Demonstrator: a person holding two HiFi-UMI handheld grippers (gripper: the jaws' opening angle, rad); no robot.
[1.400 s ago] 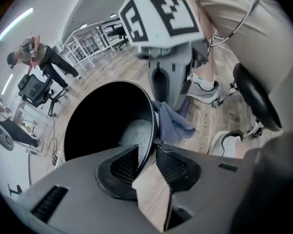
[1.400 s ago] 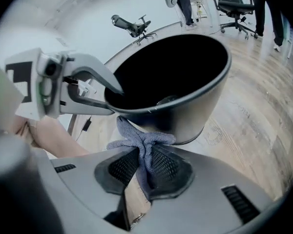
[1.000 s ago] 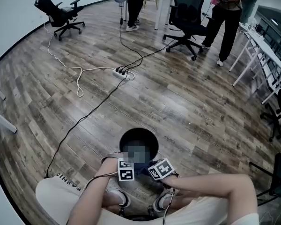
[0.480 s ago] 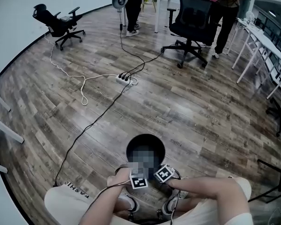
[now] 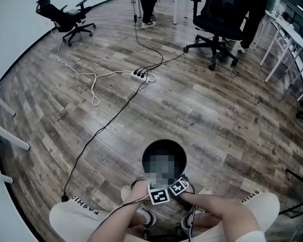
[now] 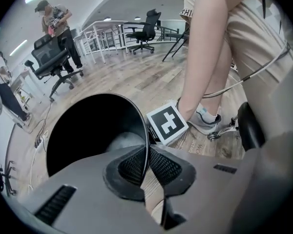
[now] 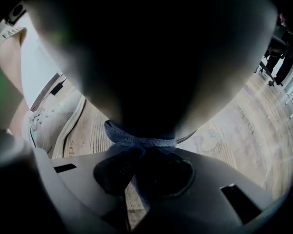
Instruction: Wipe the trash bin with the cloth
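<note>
1. head view: the black trash bin (image 5: 147, 155) stands on the wooden floor (image 5: 217, 110), just ahead of our knees. both marker cubes sit at the bin's near rim, the left hand-held gripper (image 5: 158, 192) and the right hand-held gripper (image 5: 179, 185) close side by side. a power strip (image 5: 141, 75) with its cables lies well beyond the bin.
2. left gripper view: the jaws of the left hand-held gripper (image 6: 147, 162) have just been closing, and the thin rim of the trash bin (image 6: 88, 126) is pinched between their meshed pads (image 6: 166, 165), one pad inside the bin and one outside. the right hand-held gripper's marker cube (image 6: 167, 122) shows just outside the rim. a shoe (image 6: 207, 120) rests on the floor near the bin.
3. right gripper view: the right hand-held gripper (image 7: 141, 172) is clamped on the blue cloth (image 7: 136, 141), which is bunched between its jaws. the cloth's upper edge lies against the dark outer wall of the trash bin (image 7: 151, 57), low down near the floor.
</note>
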